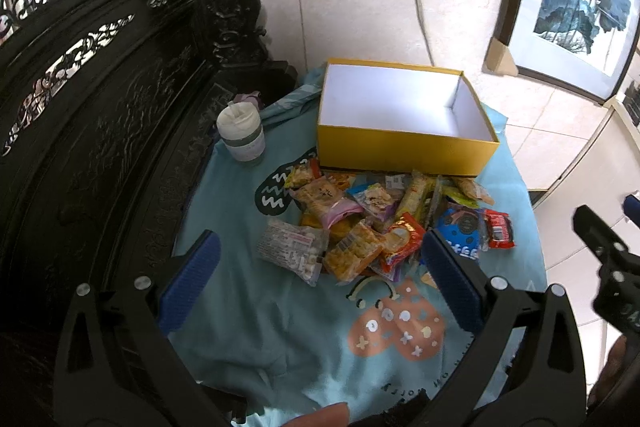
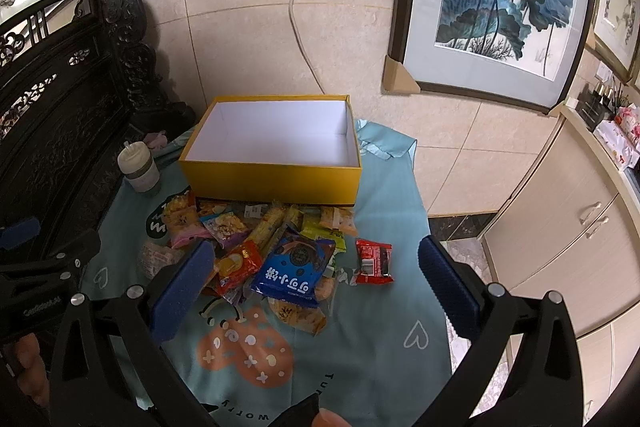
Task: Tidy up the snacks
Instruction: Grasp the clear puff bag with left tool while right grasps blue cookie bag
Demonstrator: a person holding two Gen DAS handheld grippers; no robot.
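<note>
Hovering spread wide and holding nothing, the left gripper (image 1: 320,283) and right gripper (image 2: 316,287) frame the snack pile (image 1: 384,223) at mid-frame, presumably choosing a packet; the empty yellow box (image 1: 404,115) waits just above it, touching the heap, likely for short transfers.

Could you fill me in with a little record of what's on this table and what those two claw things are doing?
surface: light blue cartoon-print cloth
container: yellow box, open, white inside, nothing in it
snacks: loose pile of snack packets in front of the box
apart from the pile: red packet, on its right
also there: lidded cup, left of the box
left hand-held gripper: open, holding nothing
right hand-held gripper: open, holding nothing
</note>
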